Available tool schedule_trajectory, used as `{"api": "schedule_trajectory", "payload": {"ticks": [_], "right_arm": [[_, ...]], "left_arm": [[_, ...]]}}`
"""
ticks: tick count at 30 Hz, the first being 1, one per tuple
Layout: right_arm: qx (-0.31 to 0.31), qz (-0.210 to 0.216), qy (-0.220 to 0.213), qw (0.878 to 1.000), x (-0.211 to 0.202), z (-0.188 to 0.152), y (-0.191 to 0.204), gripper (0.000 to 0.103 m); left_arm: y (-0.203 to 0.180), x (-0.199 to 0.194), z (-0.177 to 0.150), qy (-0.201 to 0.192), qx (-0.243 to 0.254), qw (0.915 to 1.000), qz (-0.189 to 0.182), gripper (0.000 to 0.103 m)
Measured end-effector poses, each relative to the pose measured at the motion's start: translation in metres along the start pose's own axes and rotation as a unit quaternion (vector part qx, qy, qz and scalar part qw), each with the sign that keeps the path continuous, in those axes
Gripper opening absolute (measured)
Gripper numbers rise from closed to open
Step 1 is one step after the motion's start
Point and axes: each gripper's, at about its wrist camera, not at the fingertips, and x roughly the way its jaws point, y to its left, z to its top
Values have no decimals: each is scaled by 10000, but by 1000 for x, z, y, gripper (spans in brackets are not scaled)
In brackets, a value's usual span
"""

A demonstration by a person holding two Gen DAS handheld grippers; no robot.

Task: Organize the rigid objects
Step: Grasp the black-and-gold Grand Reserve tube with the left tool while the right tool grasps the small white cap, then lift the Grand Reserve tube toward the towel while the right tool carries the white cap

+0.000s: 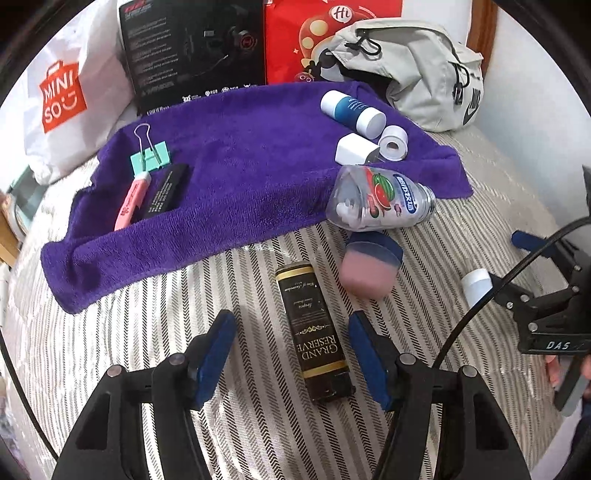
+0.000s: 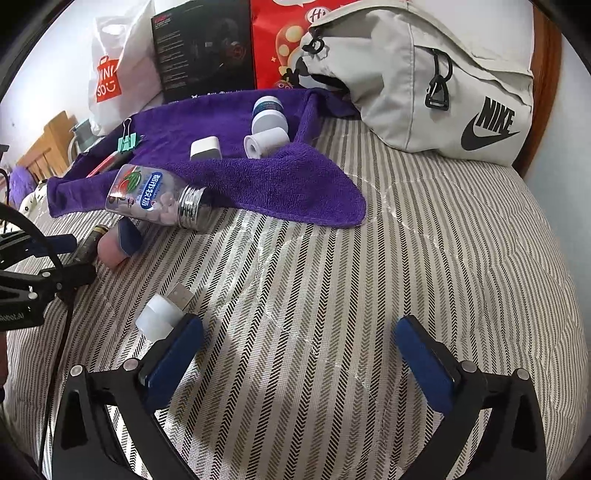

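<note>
Left tool [image 1: 291,354] spread wide, straddling the black "Grand Reserve" bottle [image 1: 312,334], which lay flat on the striped bedcover [image 2: 369,277] with pads on either side, not yet touching. Right tool [image 2: 299,354] likewise spread — nothing between the pads, only a small white USB plug [image 2: 162,314] just beside its left pad.

Step judged: pick-up of the black bottle for transfer to the purple towel [image 1: 236,177], where the sorted pieces sat — mint binder clip [image 1: 149,157], pink cutter [image 1: 133,203], black bar [image 1: 164,192], blue-and-white bottle [image 1: 351,110], tape roll [image 1: 393,142], white cap [image 1: 352,149].

To do well: should close squarely across the bottle's mid-body, long axis kept between the pads; smooth round body likely to roll or twist if pinched near an end. Lift clear of the pink-and-blue object [image 1: 369,266] just beyond its tip, and of the clear candy bottle [image 1: 380,199] lying at the towel's edge.

Surface soft, quilted — some sinking under pressure expected. Against the wall behind: white shopping bag [image 1: 62,92], black box [image 1: 192,51], red bag [image 1: 325,33], grey Nike bag [image 2: 443,81].
</note>
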Motion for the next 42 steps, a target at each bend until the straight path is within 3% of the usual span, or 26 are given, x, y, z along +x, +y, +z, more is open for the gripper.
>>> {"api": "schedule_trajectory", "payload": {"ticks": [11,14,23,27,35,40,42], "right_arm": [[-2,-7,-3,10000,0,0,0,103],[-2,-6,-4,10000,0,0,1,103],[-49,10,89,9999,-7,-5,-7,103],[125,-4,101,9999,-23,-11,-20,97],[218,791,-78,9966,-45,-9,0,97],[-395,606,6,9974,-29,-3,27,85],[-387,702,134,9967,-20,-1,30,76]], "left_arm": [[-8,-4,-2,-74,162,9998,-131,27],[-10,-4,-1,-38,213,9996,-152,23],[7,-5,-4,60,-34,9993,-356,22],[17,-7,-7,77,-138,9991,-394,22],[19,-6,-6,100,-234,9986,-466,22],[26,-7,-8,152,-351,9976,-584,22],[28,-8,-8,145,-392,9972,-621,22]]}}
